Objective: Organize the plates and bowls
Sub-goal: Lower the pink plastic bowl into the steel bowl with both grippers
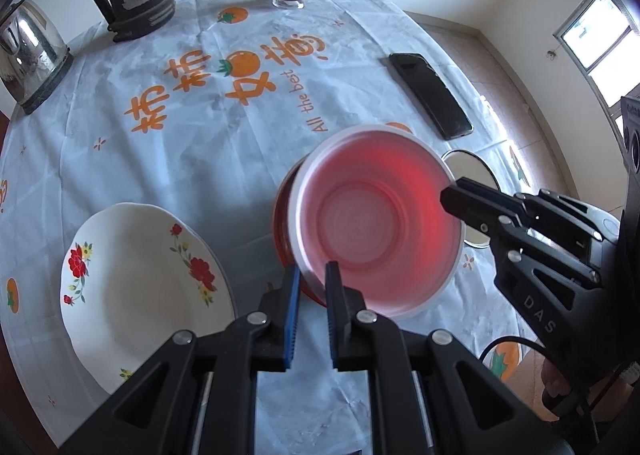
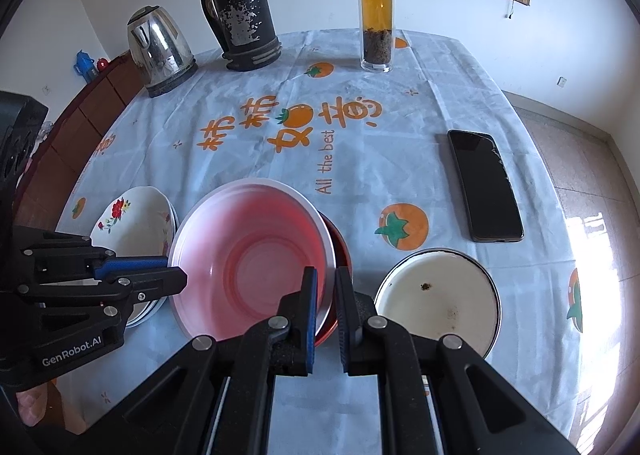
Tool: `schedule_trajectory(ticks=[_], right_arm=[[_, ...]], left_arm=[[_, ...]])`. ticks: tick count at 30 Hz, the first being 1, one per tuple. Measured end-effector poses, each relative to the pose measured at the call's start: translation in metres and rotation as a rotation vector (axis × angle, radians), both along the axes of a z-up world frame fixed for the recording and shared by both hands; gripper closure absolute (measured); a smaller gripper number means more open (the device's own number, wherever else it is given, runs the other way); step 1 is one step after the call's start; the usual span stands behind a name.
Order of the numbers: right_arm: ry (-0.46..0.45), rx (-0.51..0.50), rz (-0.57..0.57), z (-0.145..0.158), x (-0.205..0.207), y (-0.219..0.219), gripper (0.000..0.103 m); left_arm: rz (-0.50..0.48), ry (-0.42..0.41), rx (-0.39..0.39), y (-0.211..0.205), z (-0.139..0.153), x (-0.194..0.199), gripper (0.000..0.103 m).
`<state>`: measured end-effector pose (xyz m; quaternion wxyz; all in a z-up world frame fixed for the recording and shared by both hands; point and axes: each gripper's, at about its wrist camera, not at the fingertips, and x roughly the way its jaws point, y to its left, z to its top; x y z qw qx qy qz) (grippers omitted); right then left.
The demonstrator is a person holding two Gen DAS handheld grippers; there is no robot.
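On red dish [image 2: 340, 255]: pink bowl [image 2: 256, 255], empty | glass bottle [image 2: 376, 15]: tea

The surface [image 2: 240, 175] has a pale persimmon-print cloth, with a steel kettle [image 2: 160, 51], black flask [image 2: 240, 15], tea bottle [image 2: 376, 15], phone [image 2: 484, 185], floral plate [image 1: 140, 283] and white enamel dish [image 2: 436, 295] on it.

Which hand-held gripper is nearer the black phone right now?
Right. The right hand-held gripper clamps the pink bowl's rim on the side facing the black phone. The left hand-held gripper grips the opposite rim, beside the flowered plate.
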<state>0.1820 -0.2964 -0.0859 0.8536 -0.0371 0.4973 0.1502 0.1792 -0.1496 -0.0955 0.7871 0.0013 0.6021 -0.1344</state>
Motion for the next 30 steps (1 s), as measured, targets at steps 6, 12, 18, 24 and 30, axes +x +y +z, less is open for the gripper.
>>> schedule_trajectory(ticks=[6, 12, 18, 24, 30], right_arm=[[0.012, -0.008, 0.001, -0.003, 0.004, 0.0, 0.093], [0.021, -0.015, 0.001, -0.007, 0.006, 0.001, 0.093], [0.025, -0.021, -0.003, -0.009, 0.009, 0.0, 0.093], [0.035, -0.027, -0.002, -0.014, 0.012, 0.001, 0.093], [0.044, -0.027, 0.002, -0.018, 0.012, 0.002, 0.093]], left_arm=[[-0.004, 0.004, 0.0, -0.001, -0.001, 0.0, 0.093], [-0.008, 0.014, 0.005, -0.003, -0.003, 0.0, 0.093], [-0.018, 0.031, 0.006, -0.006, -0.008, -0.001, 0.094], [-0.017, 0.042, 0.004, -0.006, -0.011, -0.002, 0.094], [-0.01, 0.057, 0.001, -0.004, -0.015, 0.0, 0.093]])
